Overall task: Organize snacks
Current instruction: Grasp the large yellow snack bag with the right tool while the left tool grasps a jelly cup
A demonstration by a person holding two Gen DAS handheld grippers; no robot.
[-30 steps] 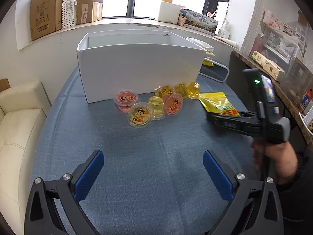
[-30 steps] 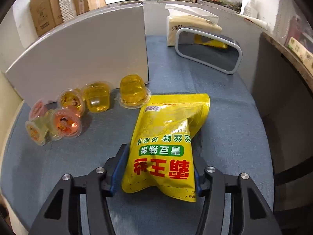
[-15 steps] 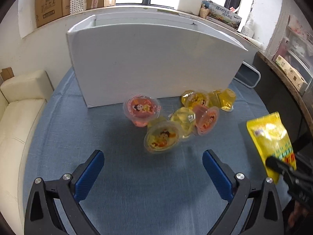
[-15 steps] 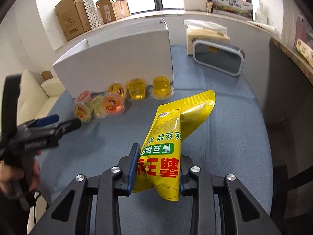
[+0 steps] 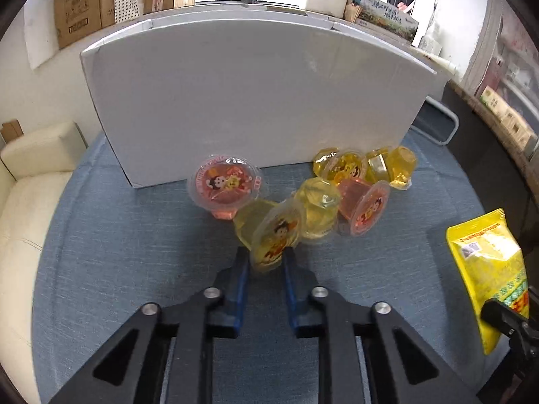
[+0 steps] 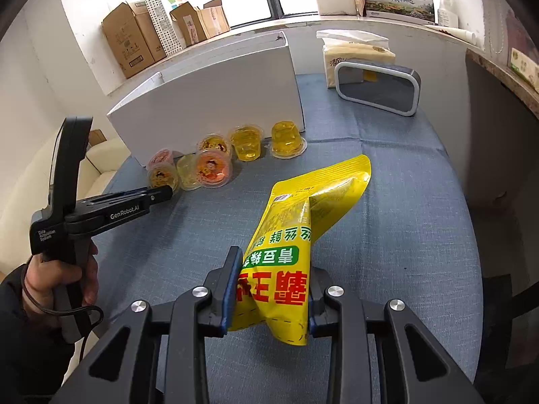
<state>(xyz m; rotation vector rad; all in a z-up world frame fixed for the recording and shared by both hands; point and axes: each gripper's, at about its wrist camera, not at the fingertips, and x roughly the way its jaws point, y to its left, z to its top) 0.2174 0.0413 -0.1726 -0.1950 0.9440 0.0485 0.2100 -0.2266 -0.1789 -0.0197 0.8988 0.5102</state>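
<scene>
1. Left wrist view: left hand-held gripper [image 5: 266,264], whose jaws have just been closing, pinches the rim of a yellow jelly cup [image 5: 274,235] lying on its side on the blue tabletop [image 5: 134,269]. Just beyond it lies a cluster of jelly cups [image 5: 340,185], some pink, some yellow, several tipped over and touching one another. A pink jelly cup [image 5: 224,185] sits at the left of the cluster, close against the front wall of a white box [image 5: 252,94]. At the right edge, a yellow snack bag [image 5: 485,262] is held up by the black tip of the right hand-held gripper. A cream sofa [image 5: 30,181] shows at the left.

2. Right wrist view: right hand-held gripper [image 6: 273,293] is pressed together on the lower part of the yellow snack bag [image 6: 286,262], whose far end points toward the white box [image 6: 215,101]; whether that end touches the tabletop [image 6: 404,208] cannot be told. The left hand-held gripper [image 6: 165,195], held by a hand [image 6: 67,279], reaches the near edge of the jelly cups [image 6: 215,165] lined along the box front. A grey-rimmed mirror [image 6: 377,87] and a tissue pack [image 6: 353,54] stand farther back at the right.
</scene>
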